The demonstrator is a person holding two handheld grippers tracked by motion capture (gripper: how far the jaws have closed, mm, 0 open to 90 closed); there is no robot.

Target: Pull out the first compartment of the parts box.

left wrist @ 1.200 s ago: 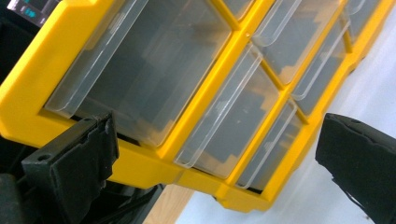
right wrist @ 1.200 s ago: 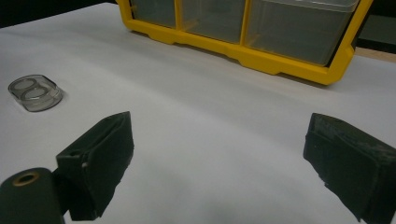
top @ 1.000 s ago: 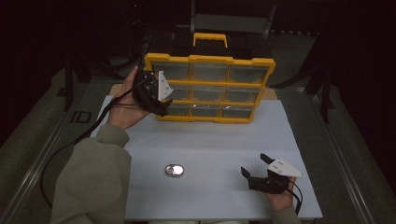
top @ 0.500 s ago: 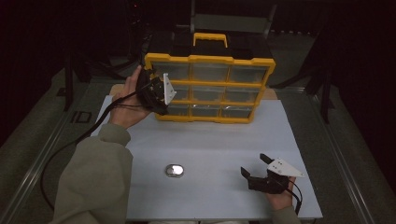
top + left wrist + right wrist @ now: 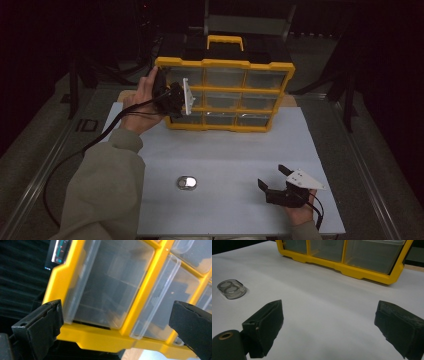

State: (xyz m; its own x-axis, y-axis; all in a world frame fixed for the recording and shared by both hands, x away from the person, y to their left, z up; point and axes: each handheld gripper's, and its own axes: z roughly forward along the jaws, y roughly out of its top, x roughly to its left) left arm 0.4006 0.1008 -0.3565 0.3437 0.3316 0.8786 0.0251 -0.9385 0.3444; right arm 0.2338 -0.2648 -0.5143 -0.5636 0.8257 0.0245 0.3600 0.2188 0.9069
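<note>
One yellow organizer (image 5: 227, 64) with seemingly nine clear drawers, one small clear case (image 5: 186, 183), two grippers.

organizer (image 5: 225, 95) stands at table's (image 5: 225, 150) far edge; case (image 5: 187, 183) lies before it.

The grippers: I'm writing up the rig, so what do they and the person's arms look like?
Both the left gripper and the right gripper are black, with two blocky black jaws, a pale three-cornered plate on top and a black cable trailing back. The left arm wears a loose beige sleeve.

Left hand-held gripper (image 5: 186, 102) at yellow organizer (image 5: 227, 95); right hand-held gripper (image 5: 272, 181) low, apart
</note>
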